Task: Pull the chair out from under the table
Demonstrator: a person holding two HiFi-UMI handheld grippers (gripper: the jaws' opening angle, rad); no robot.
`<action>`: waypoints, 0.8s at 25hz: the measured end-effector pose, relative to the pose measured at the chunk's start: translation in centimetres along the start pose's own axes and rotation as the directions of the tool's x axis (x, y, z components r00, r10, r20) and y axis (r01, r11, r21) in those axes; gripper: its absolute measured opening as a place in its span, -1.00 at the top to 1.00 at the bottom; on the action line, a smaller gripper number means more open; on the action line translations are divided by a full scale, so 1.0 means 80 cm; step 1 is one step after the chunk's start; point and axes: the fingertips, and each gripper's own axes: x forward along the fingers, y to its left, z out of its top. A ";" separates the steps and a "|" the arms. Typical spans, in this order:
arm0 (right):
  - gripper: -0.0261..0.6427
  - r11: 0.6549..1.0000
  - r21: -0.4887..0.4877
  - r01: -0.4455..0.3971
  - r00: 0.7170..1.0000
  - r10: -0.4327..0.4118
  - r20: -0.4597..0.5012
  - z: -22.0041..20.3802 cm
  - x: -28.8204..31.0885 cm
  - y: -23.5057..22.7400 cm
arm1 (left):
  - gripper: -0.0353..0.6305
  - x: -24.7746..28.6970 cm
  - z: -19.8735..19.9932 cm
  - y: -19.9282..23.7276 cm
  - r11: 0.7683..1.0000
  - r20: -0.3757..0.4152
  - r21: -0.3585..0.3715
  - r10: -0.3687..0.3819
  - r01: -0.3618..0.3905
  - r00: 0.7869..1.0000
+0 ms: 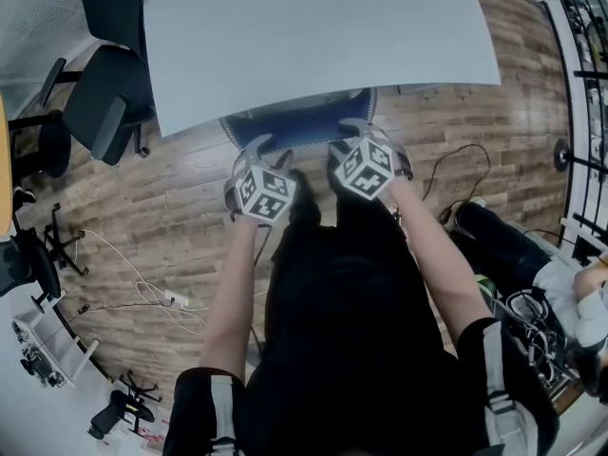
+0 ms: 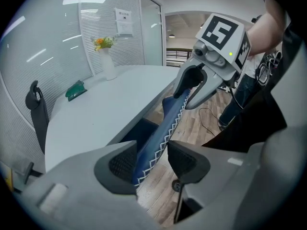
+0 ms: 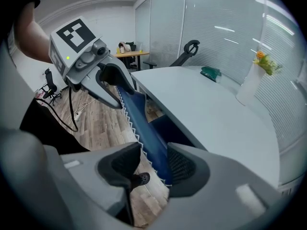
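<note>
The chair's blue backrest [image 1: 299, 126], trimmed with white zigzag stitching, sticks out from under the near edge of the white table [image 1: 313, 27]. My left gripper [image 1: 264, 152] and right gripper [image 1: 366, 133] both point down over its top edge, side by side. In the left gripper view the backrest [image 2: 163, 128] passes between the jaws of the left gripper [image 2: 152, 162], lying against the left pad with a gap at the right pad. In the right gripper view the backrest [image 3: 144, 123] runs between the jaws of the right gripper [image 3: 153, 166], close to the right pad, clear of the left pad.
A black office chair [image 1: 109, 103] stands at the table's left end. White cables [image 1: 157, 297] lie on the wooden floor at left. A person [image 1: 560, 283] sits low at the right. On the table are a vase with flowers [image 2: 106, 56] and a green object [image 2: 75, 90].
</note>
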 end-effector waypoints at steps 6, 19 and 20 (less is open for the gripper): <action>0.39 1.000 0.018 0.013 1.000 -0.013 0.014 -0.007 -0.002 0.008 | 0.30 0.000 -0.006 -0.009 0.999 0.014 0.015 0.033 -0.033 0.999; 0.35 0.994 0.102 0.025 0.998 -0.020 -0.053 -0.065 -0.003 0.101 | 0.39 -0.018 -0.073 -0.099 0.998 -0.029 0.041 -0.049 0.050 0.998; 0.35 0.994 0.109 0.024 0.998 -0.018 -0.060 -0.070 -0.002 0.108 | 0.39 -0.020 -0.078 -0.106 0.998 -0.027 0.048 -0.049 0.051 0.998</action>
